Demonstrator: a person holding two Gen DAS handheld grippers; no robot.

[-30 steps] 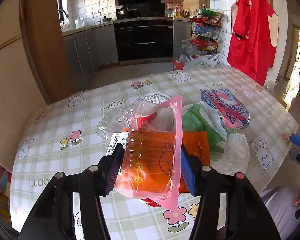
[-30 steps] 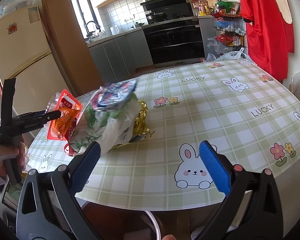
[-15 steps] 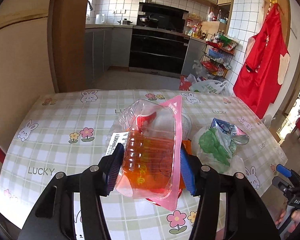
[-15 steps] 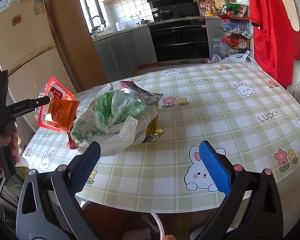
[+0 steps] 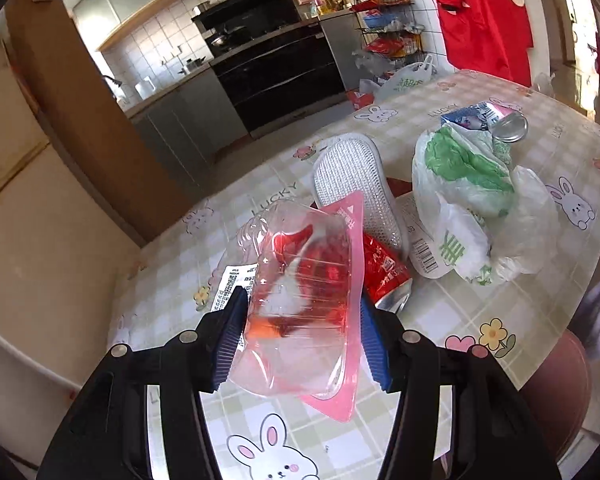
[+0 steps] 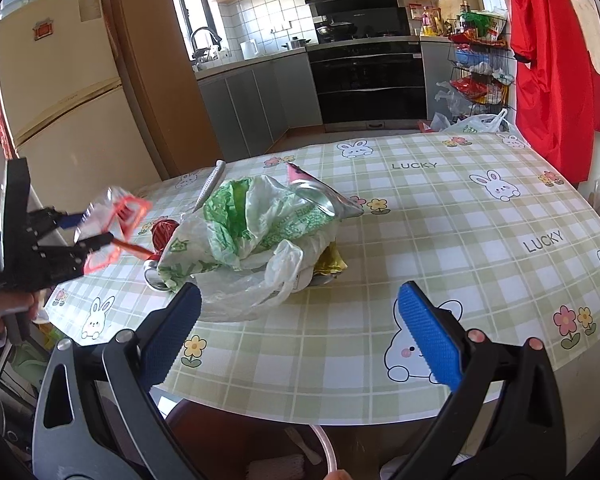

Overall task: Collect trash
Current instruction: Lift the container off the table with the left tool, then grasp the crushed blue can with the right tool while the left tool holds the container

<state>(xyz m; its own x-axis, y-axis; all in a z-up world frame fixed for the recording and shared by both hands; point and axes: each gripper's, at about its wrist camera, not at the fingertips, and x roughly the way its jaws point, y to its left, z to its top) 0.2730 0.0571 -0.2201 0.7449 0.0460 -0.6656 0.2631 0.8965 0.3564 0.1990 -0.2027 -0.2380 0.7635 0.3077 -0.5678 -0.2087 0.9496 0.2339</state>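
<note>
clear plastic tray (image 5: 300, 304) clamped in left gripper (image 5: 300, 332) above crushed red can (image 5: 384, 276), green-white bag (image 5: 472, 184) beside; right gripper (image 6: 300, 336) gaping, empty

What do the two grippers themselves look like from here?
Both match. The left gripper and right gripper each have two black plastic arms with cut-out slots, round silver and pinkish rivets along them, and ribbed blue pads on the inner faces. In the right wrist view, the left gripper has a black body with an upright black handle.
</note>
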